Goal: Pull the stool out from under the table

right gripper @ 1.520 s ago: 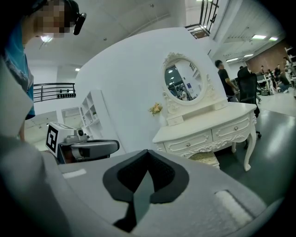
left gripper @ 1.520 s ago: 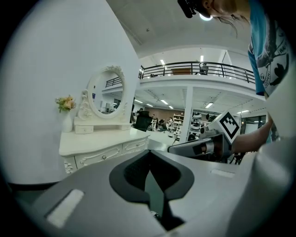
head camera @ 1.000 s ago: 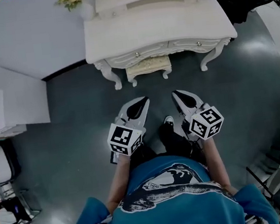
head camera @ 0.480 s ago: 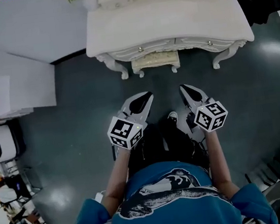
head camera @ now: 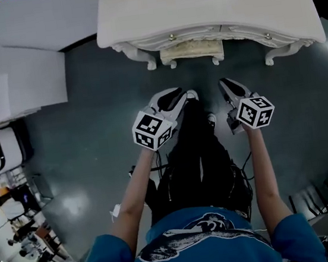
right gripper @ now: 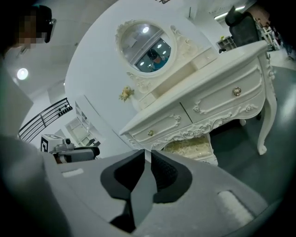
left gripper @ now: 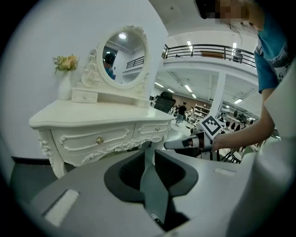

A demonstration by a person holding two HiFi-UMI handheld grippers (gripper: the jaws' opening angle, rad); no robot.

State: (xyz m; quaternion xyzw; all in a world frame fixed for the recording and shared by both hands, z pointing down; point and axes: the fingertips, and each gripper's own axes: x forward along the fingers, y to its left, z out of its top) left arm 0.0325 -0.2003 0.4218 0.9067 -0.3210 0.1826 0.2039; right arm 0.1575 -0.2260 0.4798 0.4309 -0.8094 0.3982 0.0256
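we see the stool (head camera: 191,49) tucked under the table (head camera: 196,9) at twelve o'clock from both claws, its long side running nine to three. our left gripper (head camera: 176,93) and right gripper (head camera: 225,82), jaws just opened to narrow empty slits, hang short of it, neither clearly nearer.

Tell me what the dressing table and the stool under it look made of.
Dressing table: probably painted wood, with a cream satin finish and carved scrollwork along its apron and curved legs. Stool: matching cream-painted frame, likely wood; its seat looks like padded patterned fabric.
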